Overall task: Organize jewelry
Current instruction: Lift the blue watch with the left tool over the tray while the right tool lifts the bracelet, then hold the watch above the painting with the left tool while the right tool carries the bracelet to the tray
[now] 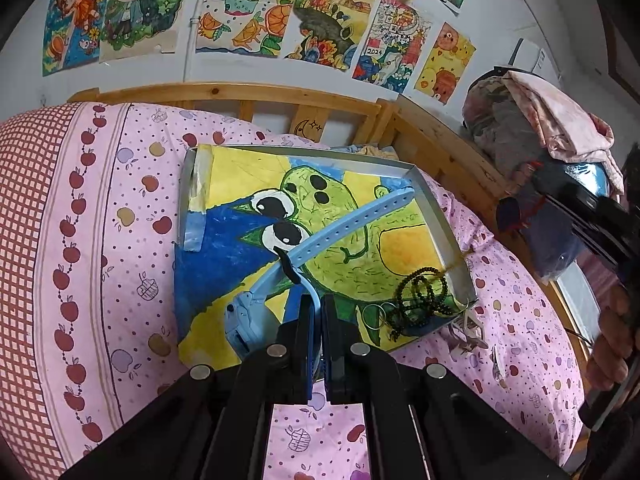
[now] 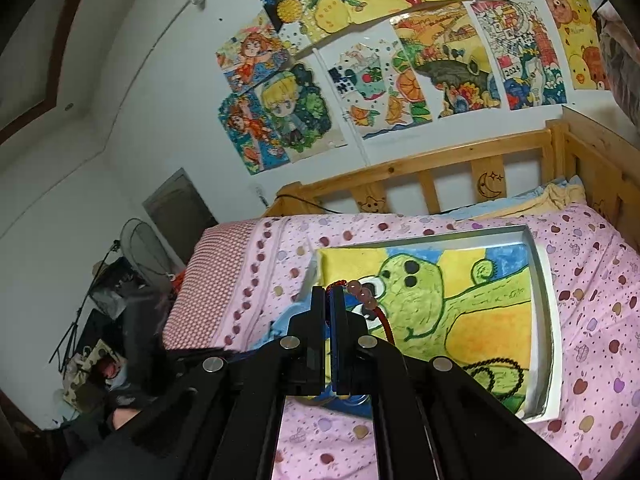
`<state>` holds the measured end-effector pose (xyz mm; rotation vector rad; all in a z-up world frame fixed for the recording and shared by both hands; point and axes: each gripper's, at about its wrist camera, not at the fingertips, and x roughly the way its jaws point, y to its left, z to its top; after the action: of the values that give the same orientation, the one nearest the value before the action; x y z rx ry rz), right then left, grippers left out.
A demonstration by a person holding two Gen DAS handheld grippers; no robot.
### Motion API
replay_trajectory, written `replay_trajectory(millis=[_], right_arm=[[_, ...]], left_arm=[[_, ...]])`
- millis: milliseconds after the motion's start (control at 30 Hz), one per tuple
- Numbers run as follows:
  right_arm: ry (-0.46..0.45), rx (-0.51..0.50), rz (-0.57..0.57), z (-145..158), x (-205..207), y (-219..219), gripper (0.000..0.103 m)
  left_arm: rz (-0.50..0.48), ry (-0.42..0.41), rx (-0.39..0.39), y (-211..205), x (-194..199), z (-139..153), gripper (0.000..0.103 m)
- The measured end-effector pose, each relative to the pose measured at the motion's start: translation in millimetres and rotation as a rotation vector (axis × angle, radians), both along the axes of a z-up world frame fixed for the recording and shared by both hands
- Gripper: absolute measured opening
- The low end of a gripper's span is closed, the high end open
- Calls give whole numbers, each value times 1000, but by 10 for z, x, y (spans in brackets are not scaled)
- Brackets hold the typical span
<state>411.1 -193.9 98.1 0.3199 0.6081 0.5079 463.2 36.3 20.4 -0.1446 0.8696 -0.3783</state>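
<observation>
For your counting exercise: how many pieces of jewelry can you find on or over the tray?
4: a blue watch gripped by the left gripper, black beads and metal rings at the tray's corner, and a red bead bracelet held by the right gripper. Others may be hidden.

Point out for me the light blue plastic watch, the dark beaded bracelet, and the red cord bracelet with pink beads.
Light blue plastic watch [image 1: 348,226]: left wrist view, on its perforated strap.
Dark beaded bracelet [image 1: 420,292]: left wrist view, on the bead coil in the tray corner.
Red cord bracelet with pink beads [image 2: 362,291]: right wrist view, on a pink bead.
</observation>
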Motion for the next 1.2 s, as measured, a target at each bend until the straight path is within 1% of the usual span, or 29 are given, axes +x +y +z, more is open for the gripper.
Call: replay_trajectory(millis=[133,233,333,467,567,800,967,1200], right_arm=[[-19,-9,39,73,-227,13,2],[-26,-22,76,103,-472,18,2],[-12,-21,106,94,-638,17,2],[2,-46,132,52,-767,41,2],[9,-47,148,25,-816,53,2],[15,-47,155,-6,-784,81,2],[14,-52,144,-6,-664,125,2],[-8,-53,128,80,-483,209,2]], left_arm=[[0,1,-5,33,-21,-11,4],[-5,-2,-3,54,-73,-3,4],[-9,-6,-1,63,-122,12,4],[-14,-7,3,54,-161,38,4],[-17,-7,6,27,-172,54,4],[-22,-12,8,-4,-185,79,4],[-24,-11,5,-7,-158,70,4],[-24,-4,6,-9,-122,32,4]])
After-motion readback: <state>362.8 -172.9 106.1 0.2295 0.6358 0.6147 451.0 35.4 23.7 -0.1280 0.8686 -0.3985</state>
